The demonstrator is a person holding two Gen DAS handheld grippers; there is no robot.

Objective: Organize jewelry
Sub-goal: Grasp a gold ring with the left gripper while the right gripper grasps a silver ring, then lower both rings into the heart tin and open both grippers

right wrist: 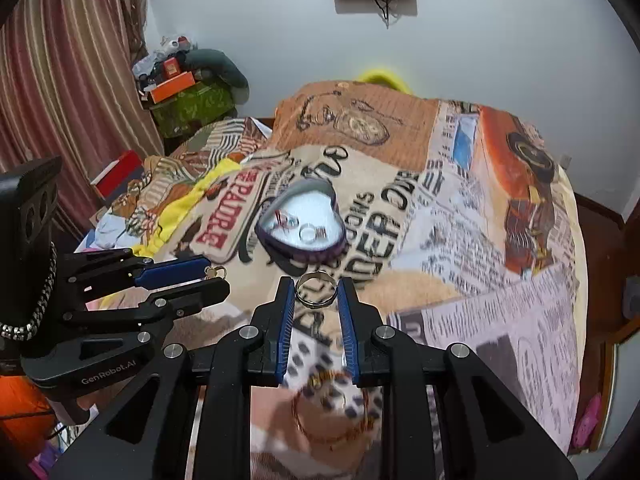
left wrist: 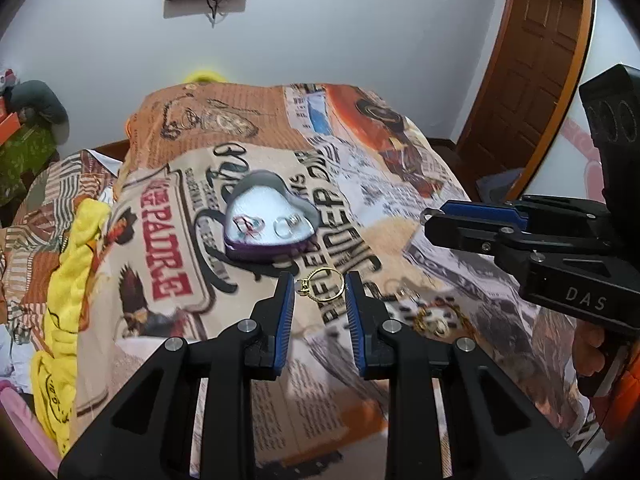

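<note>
Rings are pinched one in each gripper, gold ring [left wrist: 323, 283] in the left gripper [left wrist: 320, 284] and silver ring [right wrist: 315, 290] in the right gripper [right wrist: 314, 291], both just before the open heart box [left wrist: 270, 216], probably for dropping them inside.

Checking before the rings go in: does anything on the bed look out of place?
Yes: loose gold jewelry lies on the printed blanket, outside the heart-shaped box. Left gripper holds a gold ring; right gripper holds a silver band.

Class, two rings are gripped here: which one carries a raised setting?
The thin gold ring in the left gripper; the right gripper holds a plain silver band.
</note>
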